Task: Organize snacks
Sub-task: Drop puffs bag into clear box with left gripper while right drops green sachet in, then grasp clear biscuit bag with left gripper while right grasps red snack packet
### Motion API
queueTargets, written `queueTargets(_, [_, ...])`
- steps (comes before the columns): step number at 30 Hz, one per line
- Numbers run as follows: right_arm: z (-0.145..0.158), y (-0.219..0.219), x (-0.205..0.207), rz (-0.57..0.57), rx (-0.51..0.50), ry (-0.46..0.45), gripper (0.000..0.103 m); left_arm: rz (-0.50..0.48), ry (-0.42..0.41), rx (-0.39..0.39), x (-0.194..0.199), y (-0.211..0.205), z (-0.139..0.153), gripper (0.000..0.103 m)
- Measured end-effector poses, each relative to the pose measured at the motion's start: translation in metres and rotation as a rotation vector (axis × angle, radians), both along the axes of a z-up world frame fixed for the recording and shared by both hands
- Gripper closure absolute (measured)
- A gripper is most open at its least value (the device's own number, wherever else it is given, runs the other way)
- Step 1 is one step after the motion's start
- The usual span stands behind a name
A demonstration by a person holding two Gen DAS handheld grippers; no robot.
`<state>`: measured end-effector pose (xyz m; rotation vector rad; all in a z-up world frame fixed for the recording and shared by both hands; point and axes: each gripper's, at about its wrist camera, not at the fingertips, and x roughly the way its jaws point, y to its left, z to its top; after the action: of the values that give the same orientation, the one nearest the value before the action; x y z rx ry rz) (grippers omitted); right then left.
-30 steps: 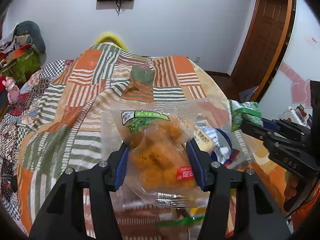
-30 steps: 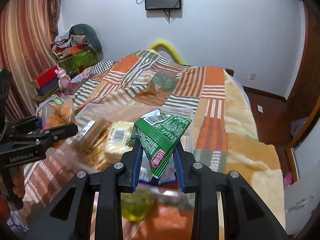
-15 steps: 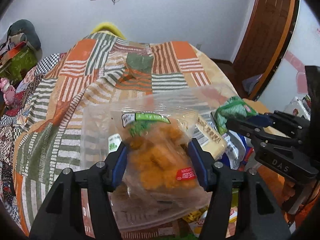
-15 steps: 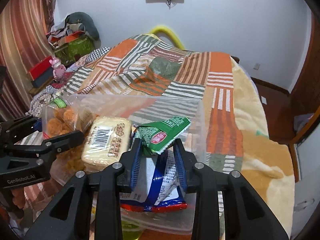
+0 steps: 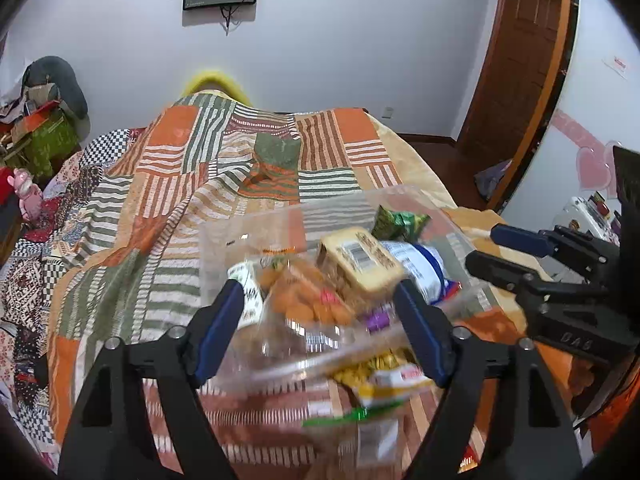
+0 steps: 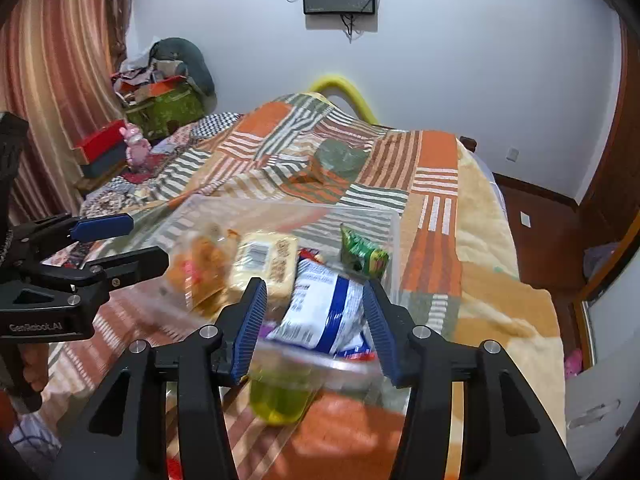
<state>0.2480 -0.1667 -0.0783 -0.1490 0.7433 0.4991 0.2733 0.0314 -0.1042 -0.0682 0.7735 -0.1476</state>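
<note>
Both grippers stand open over the clear bin (image 5: 400,196) on the bed (image 5: 168,208), and nothing is between the pads. The jaws of the left gripper (image 5: 320,312) have just been opening, and the orange puffs bag (image 5: 296,300) now lies loose in the left part of the bin. The jaws of the right gripper (image 6: 316,320) have also just been opening; the green packet (image 6: 362,254) sits at the far right corner of the bin, well ahead of the fingertips. Between these two lie a yellow pack (image 6: 266,260) and a blue-white bag (image 6: 324,312).

I see some risks from here. The bin stands on a soft quilt, so if I push its rim with a finger, it may tip or slide. The near wall is very close to both grippers, and it is blurred in my views, so I cannot judge the gap well. More snacks are still outside, in front of the bin: a green cup (image 6: 280,400) and a yellow packet (image 5: 380,372). If I reach for them too low, I may catch the bin wall. The puffs bag is piled high and may slip over the edge.
</note>
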Motion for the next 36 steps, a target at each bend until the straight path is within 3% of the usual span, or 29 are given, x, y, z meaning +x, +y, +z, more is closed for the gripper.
queueTargets(7, [-0.001, -0.008, -0.037, 0.007, 0.015, 0.014, 0.051, -0.023, 0.037, 0.023, -0.048, -0.004, -0.013, 0.016])
queueTargets(13, [-0.013, -0.006, -0.055, 0.001, 0.03, 0.051, 0.045, -0.06, 0.159, -0.005, -0.068, -0.012, -0.054, 0.015])
queueTargets(18, [-0.027, -0.008, -0.063, -0.01, 0.046, 0.097, 0.043, -0.055, 0.214, -0.002, -0.069, -0.02, -0.086, 0.017])
queueTargets(20, [-0.03, -0.008, -0.068, -0.015, 0.04, 0.105, 0.039, -0.05, 0.22, -0.01, -0.069, -0.02, -0.094, 0.028])
queueTargets(21, [-0.032, -0.006, -0.07, -0.019, 0.034, 0.105, 0.036, -0.057, 0.23, -0.02, -0.069, -0.02, -0.098, 0.041])
queueTargets(23, [-0.034, -0.004, -0.078, -0.024, 0.027, 0.096, 0.029, -0.05, 0.212, -0.016, -0.073, -0.019, -0.1, 0.045])
queueTargets(25, [-0.034, 0.0, -0.085, -0.019, 0.029, 0.096, 0.024, -0.049, 0.179, 0.01, -0.082, -0.019, -0.095, 0.059])
queueTargets(34, [-0.044, 0.036, -0.121, 0.028, -0.008, 0.108, 0.001, 0.0, 0.135, -0.011, -0.128, 0.018, -0.074, 0.061])
queueTargets(36, [-0.049, 0.044, -0.127, 0.038, -0.035, 0.109, 0.0, 0.008, 0.127, -0.008, -0.139, 0.024, -0.071, 0.061])
